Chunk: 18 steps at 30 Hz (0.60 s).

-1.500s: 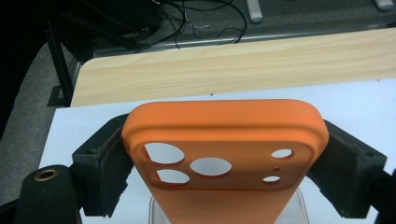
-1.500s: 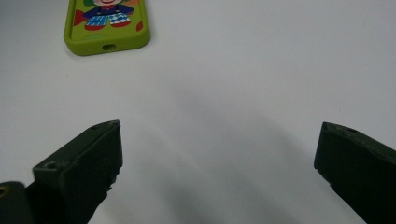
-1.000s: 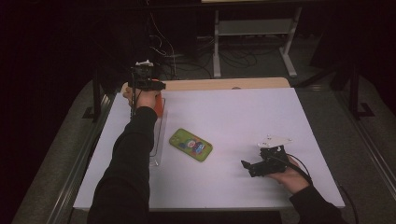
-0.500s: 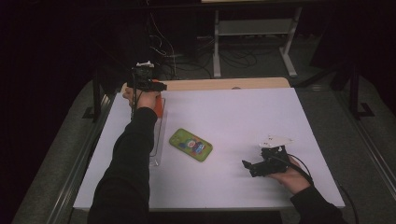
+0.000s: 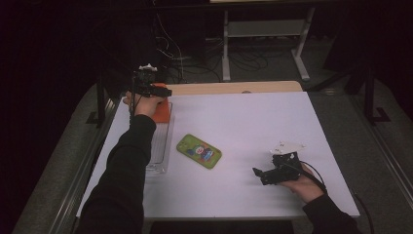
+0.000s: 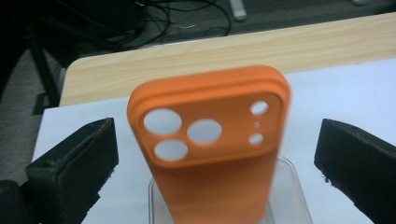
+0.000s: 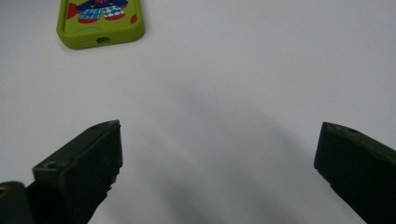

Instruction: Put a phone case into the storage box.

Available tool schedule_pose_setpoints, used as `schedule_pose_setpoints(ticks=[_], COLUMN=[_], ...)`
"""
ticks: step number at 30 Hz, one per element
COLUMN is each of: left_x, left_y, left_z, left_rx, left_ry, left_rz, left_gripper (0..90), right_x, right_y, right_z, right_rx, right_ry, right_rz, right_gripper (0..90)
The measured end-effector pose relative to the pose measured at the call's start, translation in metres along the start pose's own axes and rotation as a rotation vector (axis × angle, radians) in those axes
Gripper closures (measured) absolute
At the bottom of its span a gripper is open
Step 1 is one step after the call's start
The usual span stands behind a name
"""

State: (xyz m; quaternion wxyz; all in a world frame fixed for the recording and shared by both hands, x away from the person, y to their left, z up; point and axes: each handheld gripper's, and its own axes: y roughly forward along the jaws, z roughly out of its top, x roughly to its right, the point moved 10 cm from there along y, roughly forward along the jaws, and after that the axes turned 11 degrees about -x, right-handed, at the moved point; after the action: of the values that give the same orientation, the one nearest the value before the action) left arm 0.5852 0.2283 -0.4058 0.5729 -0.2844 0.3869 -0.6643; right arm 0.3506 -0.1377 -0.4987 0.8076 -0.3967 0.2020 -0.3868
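Orange phone case (image 6: pixel 210 144) stands at the far end of the clear tray (image 5: pixel 160 146), and the left gripper (image 5: pixel 163 91) has just been opening, jaws spread clear of it, so that placing looks done. Green case (image 5: pixel 198 151) lies just beside the tray, apparently next. Right gripper (image 5: pixel 258 173) rests low with jaws parted, empty.

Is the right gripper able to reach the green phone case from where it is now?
Probably yes. The right gripper rests open on the white table, and the green phone case lies flat ahead of its jaws with bare surface between them. The left gripper is busy far off at the orange case.
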Motion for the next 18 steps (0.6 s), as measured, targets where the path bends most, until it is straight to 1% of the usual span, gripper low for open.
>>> schedule_pose_setpoints(ticks=[2, 3, 4, 5, 6, 9, 11, 13, 14, 15, 17, 18], left_x=[0.002, 0.003, 0.004, 0.007, 0.010, 0.021, 0.031, 0.038, 0.043, 0.047, 0.056, 0.061], left_y=[-0.007, -0.011, -0.015, -0.019, -0.024, -0.035, -0.042, -0.048, -0.052, -0.055, -0.062, -0.064], left_z=[-0.004, -0.005, -0.007, -0.009, -0.010, -0.018, -0.024, -0.029, -0.033, -0.035, -0.041, -0.045], left_rx=[0.002, 0.009, 0.018, 0.023, 0.038, 0.052, 0.064, 0.072, 0.075, 0.082, 0.096, 0.098], left_ry=[0.023, 0.038, 0.048, 0.051, 0.059, 0.101, 0.118, 0.147, 0.169, 0.175, 0.190, 0.199], left_rz=[-0.010, -0.016, -0.027, -0.048, -0.069, -0.115, -0.157, -0.185, -0.201, -0.223, -0.266, -0.283], left_gripper=[0.0, 0.0, 0.0, 0.0, 0.0, 0.0, 0.0, 0.0, 0.0, 0.0, 0.0, 0.0], right_x=[0.002, 0.002, 0.001, 0.001, 0.002, 0.003, 0.002, 0.002, 0.002, 0.003, 0.004, 0.004], right_y=[0.000, 0.000, 0.000, 0.000, 0.000, 0.000, 0.000, -0.001, -0.001, 0.000, -0.001, -0.002], right_z=[0.000, 0.001, 0.002, 0.002, 0.002, 0.004, 0.005, 0.006, 0.005, 0.005, 0.004, 0.006], right_rx=[-0.002, 0.000, 0.007, 0.006, 0.004, 0.010, 0.010, 0.013, 0.012, 0.012, 0.012, 0.019], right_ry=[-0.006, -0.001, 0.014, 0.017, 0.010, 0.004, 0.023, 0.025, 0.024, 0.012, 0.011, 0.018], right_rz=[-0.006, -0.006, -0.002, -0.001, -0.004, -0.007, 0.001, 0.009, 0.010, 0.006, 0.013, 0.018], right_gripper=[0.2, 0.2, 0.2, 0.2, 0.2, 0.2, 0.2, 0.2, 0.2, 0.2, 0.2, 0.2])
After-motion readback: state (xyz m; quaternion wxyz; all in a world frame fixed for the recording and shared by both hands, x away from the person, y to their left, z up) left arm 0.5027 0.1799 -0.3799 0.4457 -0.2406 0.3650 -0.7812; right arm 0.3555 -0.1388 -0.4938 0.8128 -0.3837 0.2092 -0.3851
